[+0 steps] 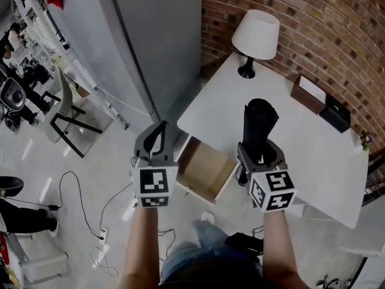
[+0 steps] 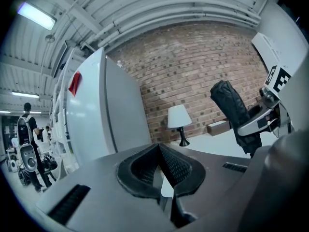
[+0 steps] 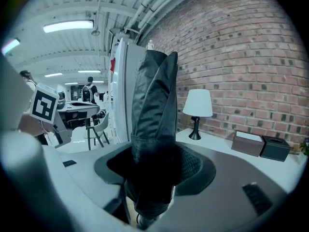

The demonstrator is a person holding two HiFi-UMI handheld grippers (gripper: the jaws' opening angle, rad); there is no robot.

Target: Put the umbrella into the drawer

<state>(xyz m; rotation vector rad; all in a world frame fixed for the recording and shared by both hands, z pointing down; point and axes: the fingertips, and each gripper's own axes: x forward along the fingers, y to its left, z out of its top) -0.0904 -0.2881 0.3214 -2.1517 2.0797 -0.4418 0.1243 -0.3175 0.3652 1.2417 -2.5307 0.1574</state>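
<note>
1. The left gripper (image 1: pixel 157 132) is hovering just off the white table's (image 1: pixel 319 149) near edge, its jaws pressing together on nothing.
2. The right gripper (image 1: pixel 260 149) is clamping a folded umbrella (image 1: pixel 260 119) above the table's near edge. The umbrella is standing upright, black and compact, wrapped in creased, slightly glossy fabric.
3. The drawer (image 1: pixel 204 168) is hanging open under the table's near edge, between the two grippers.
4. A white-shaded lamp (image 1: pixel 255 36) is standing at the table's far corner, beside the brick wall (image 1: pixel 313 23).
</note>
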